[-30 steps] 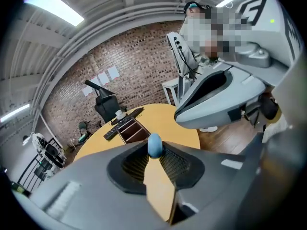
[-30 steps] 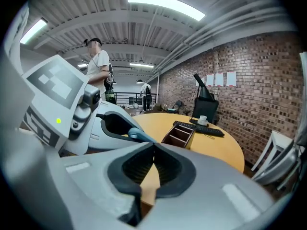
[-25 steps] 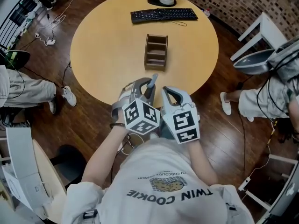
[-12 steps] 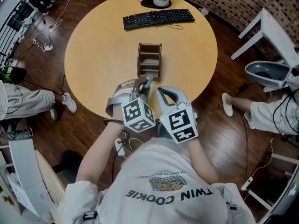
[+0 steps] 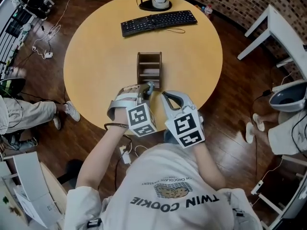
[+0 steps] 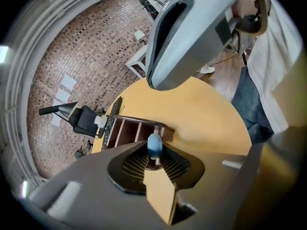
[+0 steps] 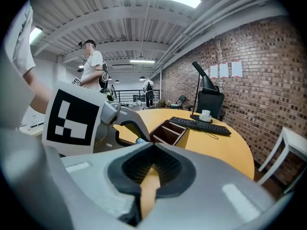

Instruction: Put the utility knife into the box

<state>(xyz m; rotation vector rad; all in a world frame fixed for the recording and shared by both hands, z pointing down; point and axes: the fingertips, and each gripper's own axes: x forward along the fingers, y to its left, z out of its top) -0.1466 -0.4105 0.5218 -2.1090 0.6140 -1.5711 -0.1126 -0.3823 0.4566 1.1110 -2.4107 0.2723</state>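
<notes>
A brown wooden box [image 5: 149, 70] with open compartments stands in the middle of the round table [image 5: 96, 56]. My left gripper [image 5: 146, 91] hovers over the table's near edge, just short of the box, shut on the utility knife [image 5: 149, 86]. In the left gripper view the knife's blue end [image 6: 154, 146] sticks out between the shut jaws of the left gripper [image 6: 154, 160], with the box [image 6: 132, 131] right behind it. My right gripper [image 5: 164, 95] is beside the left one, shut and holding nothing. In the right gripper view the right gripper [image 7: 152, 150] points toward the box [image 7: 169, 131].
A black keyboard [image 5: 158, 21] and a cup on a dark pad [image 5: 157, 0] lie at the table's far side. A white table [image 5: 280, 30] and a grey chair [image 5: 289, 96] stand to the right. A seated person's legs [image 5: 33, 114] are at the left.
Both grippers have moved forward over the table edge, and the left one with the knife is closer to the box. The grips are the same.
</notes>
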